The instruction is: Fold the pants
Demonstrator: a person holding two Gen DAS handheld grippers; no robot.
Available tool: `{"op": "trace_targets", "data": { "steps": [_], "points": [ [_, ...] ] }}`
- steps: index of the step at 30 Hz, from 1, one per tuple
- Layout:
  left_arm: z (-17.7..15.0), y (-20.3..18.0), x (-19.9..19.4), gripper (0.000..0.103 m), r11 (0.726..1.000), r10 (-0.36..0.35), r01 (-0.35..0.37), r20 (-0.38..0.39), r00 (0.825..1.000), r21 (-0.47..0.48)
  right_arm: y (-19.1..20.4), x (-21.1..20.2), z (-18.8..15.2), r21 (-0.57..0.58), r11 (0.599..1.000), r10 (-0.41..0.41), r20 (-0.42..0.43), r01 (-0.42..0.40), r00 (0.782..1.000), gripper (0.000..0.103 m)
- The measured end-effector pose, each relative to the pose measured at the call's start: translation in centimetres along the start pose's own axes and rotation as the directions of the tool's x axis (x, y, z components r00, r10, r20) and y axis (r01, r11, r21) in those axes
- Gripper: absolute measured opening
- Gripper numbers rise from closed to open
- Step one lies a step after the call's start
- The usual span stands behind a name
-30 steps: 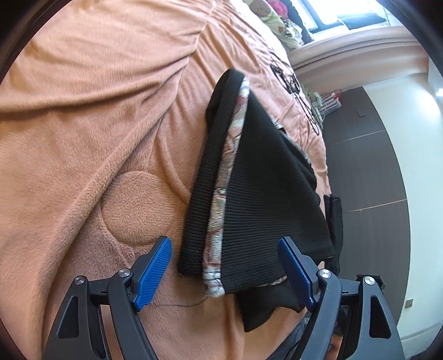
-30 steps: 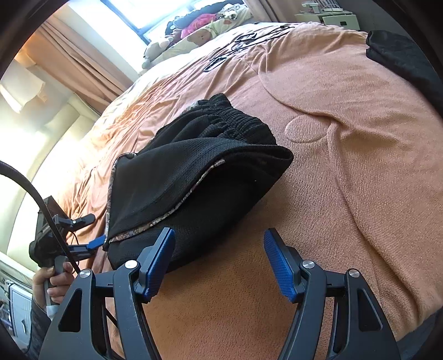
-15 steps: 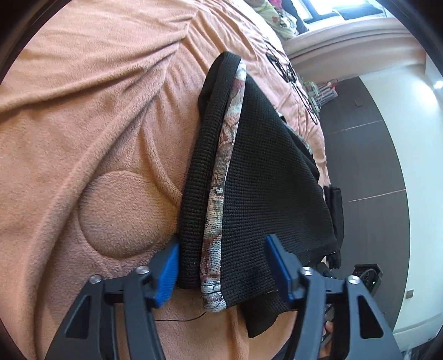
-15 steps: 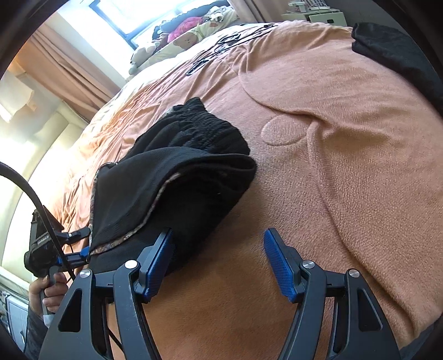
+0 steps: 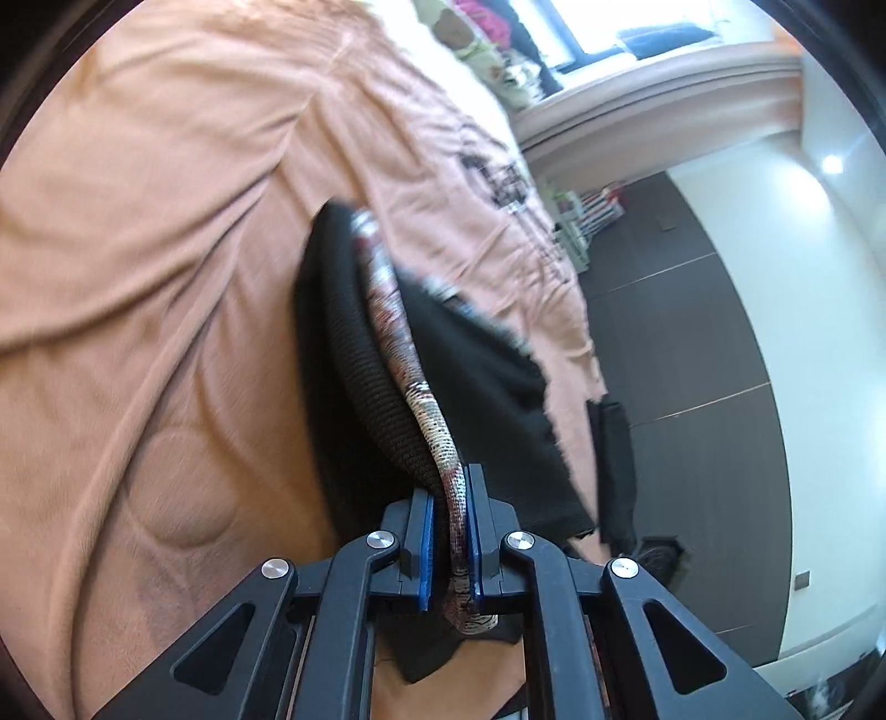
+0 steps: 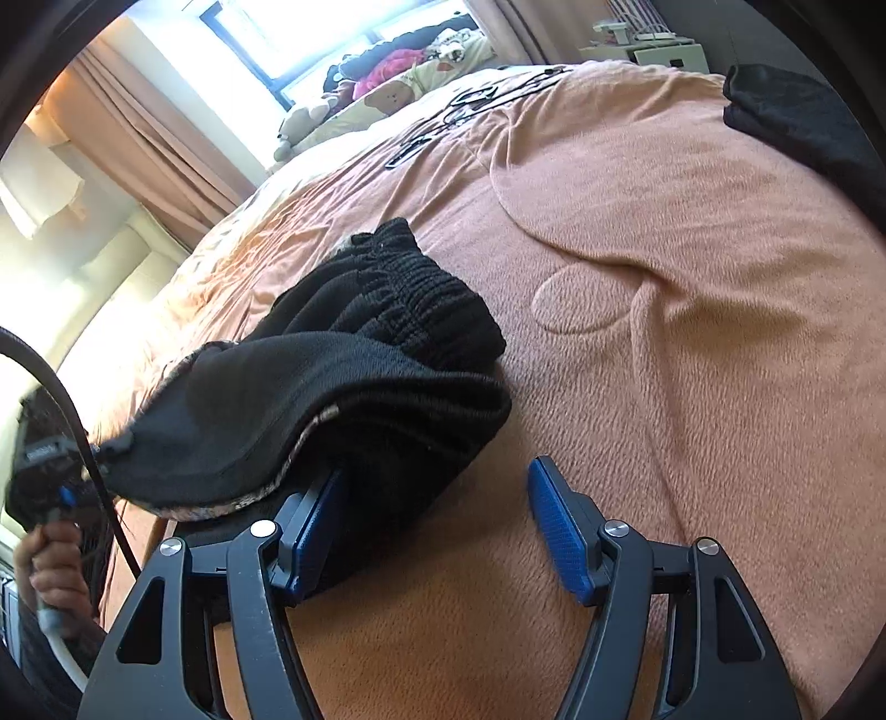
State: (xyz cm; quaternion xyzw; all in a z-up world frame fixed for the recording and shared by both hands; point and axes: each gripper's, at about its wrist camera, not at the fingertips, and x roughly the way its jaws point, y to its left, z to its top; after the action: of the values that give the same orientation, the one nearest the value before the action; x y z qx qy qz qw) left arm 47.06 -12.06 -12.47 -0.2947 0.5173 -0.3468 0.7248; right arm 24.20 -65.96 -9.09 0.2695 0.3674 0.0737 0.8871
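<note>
Both wrist views look closely down at pants (image 5: 482, 387) from opposite sides

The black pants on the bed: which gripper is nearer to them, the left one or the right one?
Left. The left gripper is shut on the patterned hem of the black pants. The right gripper is open beside them, one finger against the fabric, gripping nothing.

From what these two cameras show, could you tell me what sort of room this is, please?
Most likely a bedroom: a wide bed under a peach blanket, stuffed toys by the window with its curtains, and black pants lying on the bed.
</note>
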Motion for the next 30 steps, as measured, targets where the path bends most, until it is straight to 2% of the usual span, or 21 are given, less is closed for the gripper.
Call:
{"op": "trace_targets", "data": {
  "steps": [2,5,16,19,20,30],
  "points": [
    [1.0,-1.0,-0.2,0.010,1.000,-0.006,0.005,0.016,1.000,0.017,-0.3,-0.1,0.1,0.003,1.000,0.012,0.005,-0.012,1.000,0.054],
    [2.1,-2.4,-0.2,0.010,0.999,-0.013,0.012,0.032,0.999,0.038,-0.7,-0.5,0.3,0.006,1.000,0.021,0.018,-0.021,1.000,0.048],
    [7.2,-8.0,2.0,0.010,0.994,-0.028,0.022,0.057,0.998,0.104,-0.8,-1.2,1.1,-0.056,0.996,0.079,0.051,-0.076,0.996,0.046],
    [8.3,-8.9,2.6,0.010,0.993,-0.025,0.018,0.060,0.998,0.114,-0.7,-1.0,1.2,-0.082,0.994,0.077,0.046,-0.073,0.996,0.011],
    [8.7,-9.2,2.9,0.010,0.993,-0.021,0.013,0.062,0.998,0.118,-0.9,-1.0,1.2,-0.084,0.994,0.072,0.041,-0.068,0.997,0.008],
    [12.3,-10.7,6.4,0.010,0.994,-0.023,0.015,0.066,0.998,0.106,-1.1,-2.3,0.8,-0.064,0.994,0.087,0.040,-0.085,0.995,0.006]
  ]
}}
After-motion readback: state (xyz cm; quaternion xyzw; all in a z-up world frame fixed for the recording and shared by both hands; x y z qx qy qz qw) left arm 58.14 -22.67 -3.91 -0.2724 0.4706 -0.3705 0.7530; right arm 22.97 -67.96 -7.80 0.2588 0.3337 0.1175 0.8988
